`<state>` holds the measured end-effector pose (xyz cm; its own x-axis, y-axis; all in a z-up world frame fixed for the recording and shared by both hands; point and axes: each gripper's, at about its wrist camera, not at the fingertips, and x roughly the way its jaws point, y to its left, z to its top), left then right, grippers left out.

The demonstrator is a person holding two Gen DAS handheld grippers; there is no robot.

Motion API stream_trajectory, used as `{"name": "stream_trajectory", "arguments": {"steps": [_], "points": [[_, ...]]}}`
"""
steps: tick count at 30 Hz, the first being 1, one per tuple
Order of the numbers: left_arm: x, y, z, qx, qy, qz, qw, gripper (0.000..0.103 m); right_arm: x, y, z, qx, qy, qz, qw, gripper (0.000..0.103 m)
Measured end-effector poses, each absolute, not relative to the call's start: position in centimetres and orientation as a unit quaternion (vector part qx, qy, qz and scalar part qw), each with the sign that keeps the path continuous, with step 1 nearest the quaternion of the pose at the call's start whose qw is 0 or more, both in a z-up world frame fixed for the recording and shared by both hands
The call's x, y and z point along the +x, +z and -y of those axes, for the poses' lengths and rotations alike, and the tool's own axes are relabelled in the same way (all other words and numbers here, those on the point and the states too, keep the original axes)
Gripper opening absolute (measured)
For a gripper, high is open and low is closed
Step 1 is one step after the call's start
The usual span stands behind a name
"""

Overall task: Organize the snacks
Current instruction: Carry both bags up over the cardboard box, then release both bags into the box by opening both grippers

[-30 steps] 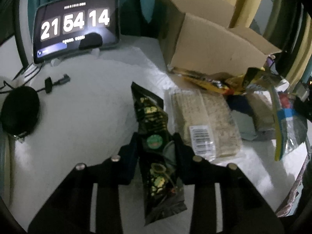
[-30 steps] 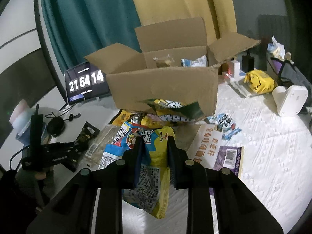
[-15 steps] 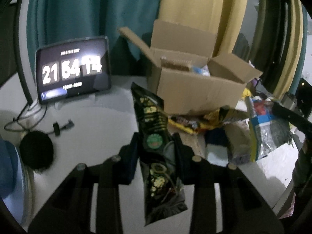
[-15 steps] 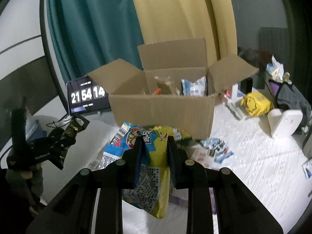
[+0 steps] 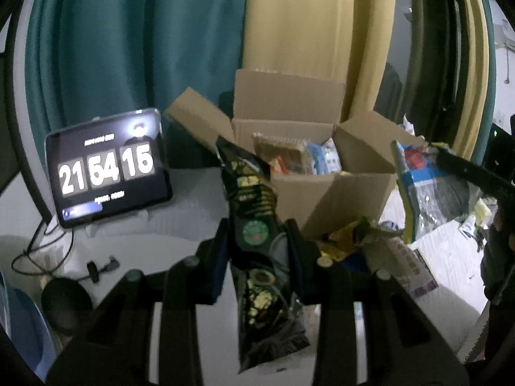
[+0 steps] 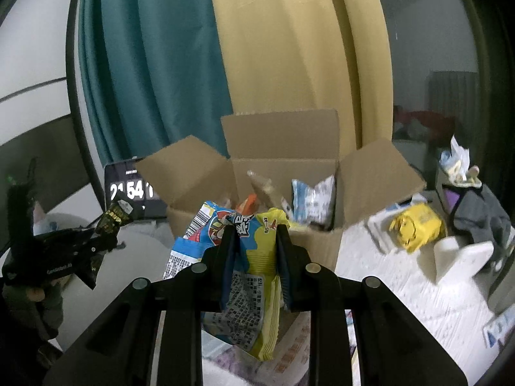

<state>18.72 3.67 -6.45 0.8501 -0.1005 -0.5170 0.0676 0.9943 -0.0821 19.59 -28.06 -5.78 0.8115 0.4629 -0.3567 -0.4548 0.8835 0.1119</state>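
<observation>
our left gripper (image 5: 257,241) clamps a black snack packet (image 5: 254,225) and our right gripper (image 6: 254,241) a blue-and-yellow snack bag (image 6: 248,257), both near the open cardboard box (image 6: 309,247).

A home bedroom; curtains (image 6: 225,64), quilted bedcover (image 6: 402,289), clock tablet (image 5: 107,167).

Room was dim, both my views grainy. Clock screen (image 5: 107,169) glared, digits blown out. Box (image 6: 283,173) was motion-blurred. Heavy fisheye bend, black vignette at corners.
</observation>
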Motion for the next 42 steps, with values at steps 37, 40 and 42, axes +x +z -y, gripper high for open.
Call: {"name": "stream_trajectory", "arguments": {"steps": [37, 40, 42], "points": [[37.2, -4.4, 2.0, -0.033, -0.096, -0.235, 0.967, 0.047, 32.1, -2.3, 31.4, 0.023, 0.187, -0.136, 0.973, 0.026], [37.1, -3.8, 1.0, -0.041, -0.086, -0.221, 0.971, 0.05, 33.1, -2.3, 30.7, 0.021, 0.187, -0.138, 0.972, 0.026], [36.9, -3.5, 0.3, -0.045, -0.079, -0.215, 0.972, 0.06, 33.8, -2.4, 30.2, 0.021, 0.188, -0.142, 0.972, 0.026]]}}
